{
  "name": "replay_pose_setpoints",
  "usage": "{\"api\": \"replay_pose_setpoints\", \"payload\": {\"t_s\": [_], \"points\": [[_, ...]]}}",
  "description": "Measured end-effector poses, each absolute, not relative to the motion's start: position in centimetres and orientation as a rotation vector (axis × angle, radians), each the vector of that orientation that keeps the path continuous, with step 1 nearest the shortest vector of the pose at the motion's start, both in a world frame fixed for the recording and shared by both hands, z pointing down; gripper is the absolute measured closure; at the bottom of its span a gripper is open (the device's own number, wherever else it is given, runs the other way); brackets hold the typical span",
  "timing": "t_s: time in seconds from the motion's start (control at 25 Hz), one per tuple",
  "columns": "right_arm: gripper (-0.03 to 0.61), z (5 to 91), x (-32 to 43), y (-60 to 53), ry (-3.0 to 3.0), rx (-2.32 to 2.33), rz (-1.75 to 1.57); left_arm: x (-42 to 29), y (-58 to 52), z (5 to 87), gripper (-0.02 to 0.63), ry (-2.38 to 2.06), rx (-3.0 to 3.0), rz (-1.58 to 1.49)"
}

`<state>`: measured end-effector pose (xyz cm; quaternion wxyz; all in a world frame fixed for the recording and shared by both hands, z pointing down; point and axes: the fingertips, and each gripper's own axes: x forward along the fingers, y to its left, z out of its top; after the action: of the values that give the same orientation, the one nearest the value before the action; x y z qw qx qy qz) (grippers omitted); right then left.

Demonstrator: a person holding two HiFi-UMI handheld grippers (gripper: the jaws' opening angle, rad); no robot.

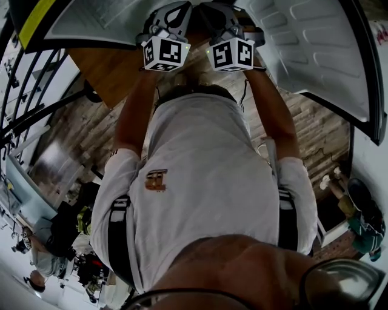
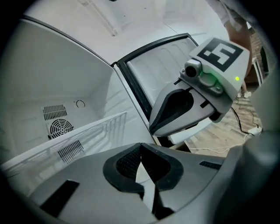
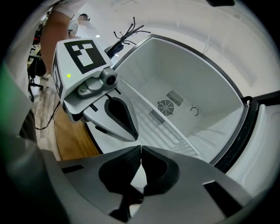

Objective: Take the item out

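- The left claw (image 2: 140, 146) is pressed together. Its two dark pads (image 2: 127, 163) touch at the tips, and nothing is pinched between them.
- The right claw (image 3: 141, 151) is pressed together too. Its pads (image 3: 158, 168) meet tip to tip and hold nothing.
- The two claws are side by side, close but apart.
- Seen from the left claw, the right claw (image 2: 168, 111) is up and to the right. Its black and white cube (image 2: 218, 52) sits on top.
- Seen from the right claw, the left claw (image 3: 120, 118) is up and to the left. It has its own cube (image 3: 81, 54).
- In the head view the left claw (image 1: 173, 15) and the right claw (image 1: 218, 15) are held out in front of the person's white shirt (image 1: 200, 181).
- An open white fridge (image 3: 205, 87) is in front of both claws. Its inside is ahead and to the left of the left claw, and ahead and a bit to the right of the right claw.
- A round fan grille (image 2: 60, 127) is on the back wall, far ahead of the claws. It has little slots above and below it.
- A white wire rack (image 2: 87, 135) runs across the inside, between the left claw and the back wall.
- The fridge door (image 2: 162, 74) has a dark rim and stands open. It is ahead of the left claw, behind the right claw.
- A brown wooden surface (image 3: 72, 140) is below and to the left of the right claw.
- I cannot tell from any view which thing is the item or where it lies. Neither claw holds it.
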<state>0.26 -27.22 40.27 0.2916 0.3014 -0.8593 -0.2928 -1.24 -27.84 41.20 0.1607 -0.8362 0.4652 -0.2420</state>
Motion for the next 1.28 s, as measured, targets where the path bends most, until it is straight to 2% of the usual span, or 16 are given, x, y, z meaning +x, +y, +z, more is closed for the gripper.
{"api": "replay_pose_setpoints", "payload": {"t_s": [0.44, 1.16, 1.24, 1.28], "points": [[0.545, 44.9, -2.3, -28.2, -2.119, 0.667, -0.861, -2.5, -29.1, 46.0, 0.595, 1.2, -2.342, -0.875], [0.541, 50.8, -2.4, -29.1, -1.882, 0.507, -0.88, -2.8, -30.2, 51.5, 0.592, 0.975, -2.225, -1.153], [0.541, 51.1, -2.5, -29.2, -1.872, 0.493, -0.88, -2.8, -30.3, 51.9, 0.579, 0.964, -2.226, -1.173], [0.541, 51.2, -2.6, -29.3, -1.866, 0.487, -0.881, -2.9, -30.4, 52.1, 0.549, 0.959, -2.229, -1.183]]}}
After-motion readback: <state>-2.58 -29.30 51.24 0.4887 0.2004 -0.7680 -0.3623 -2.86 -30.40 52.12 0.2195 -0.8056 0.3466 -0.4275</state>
